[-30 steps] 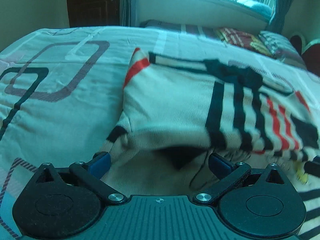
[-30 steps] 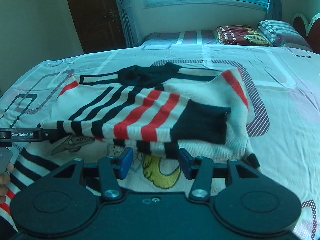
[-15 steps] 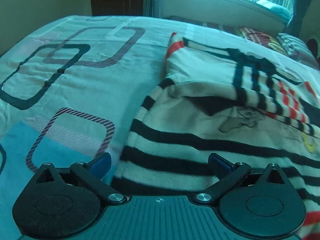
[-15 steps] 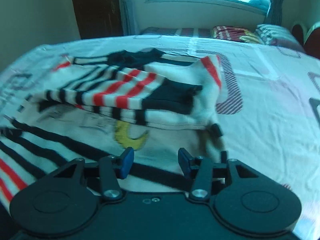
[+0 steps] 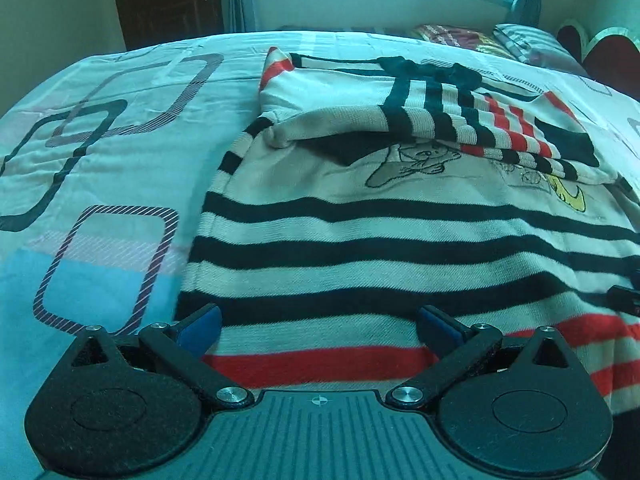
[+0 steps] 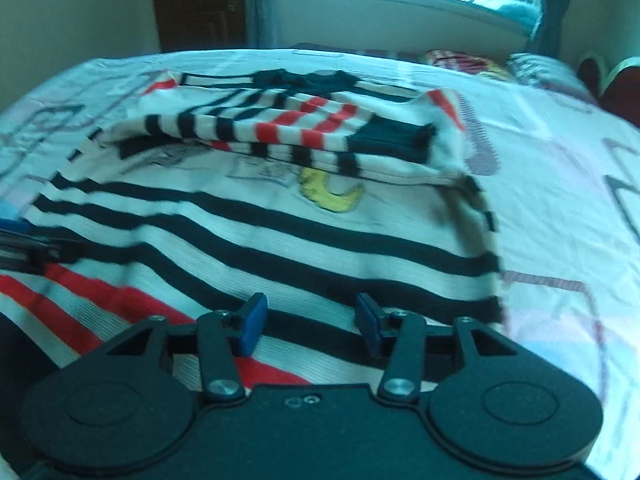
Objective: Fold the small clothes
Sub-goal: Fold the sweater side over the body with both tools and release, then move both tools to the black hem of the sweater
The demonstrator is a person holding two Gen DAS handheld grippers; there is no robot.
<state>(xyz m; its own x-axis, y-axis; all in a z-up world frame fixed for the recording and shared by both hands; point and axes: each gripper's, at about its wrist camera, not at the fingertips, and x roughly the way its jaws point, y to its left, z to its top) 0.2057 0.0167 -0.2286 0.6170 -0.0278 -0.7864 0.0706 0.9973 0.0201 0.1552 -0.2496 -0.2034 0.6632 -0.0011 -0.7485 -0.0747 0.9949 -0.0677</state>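
A small cream sweater with black and red stripes [image 5: 380, 240] lies flat on the bed, both sleeves folded across its chest [image 5: 460, 128]. It also shows in the right wrist view [image 6: 280, 232], sleeves folded over [image 6: 304, 132]. My left gripper [image 5: 318, 326] is open and empty over the sweater's near left hem. My right gripper [image 6: 310, 326] is open and empty over the near right hem. The left gripper shows at the left edge of the right wrist view [image 6: 20, 244].
The sweater lies on a pale bedsheet with rounded-square prints [image 5: 100, 152]. Pillows [image 5: 520, 44] lie at the far end under a window. A dark door [image 5: 168, 0] stands at the back left. The right bed side [image 6: 560, 200] is bare sheet.
Both grippers have let go of the sleeves and pulled back toward the near hem. The sleeves now rest folded across the chest.
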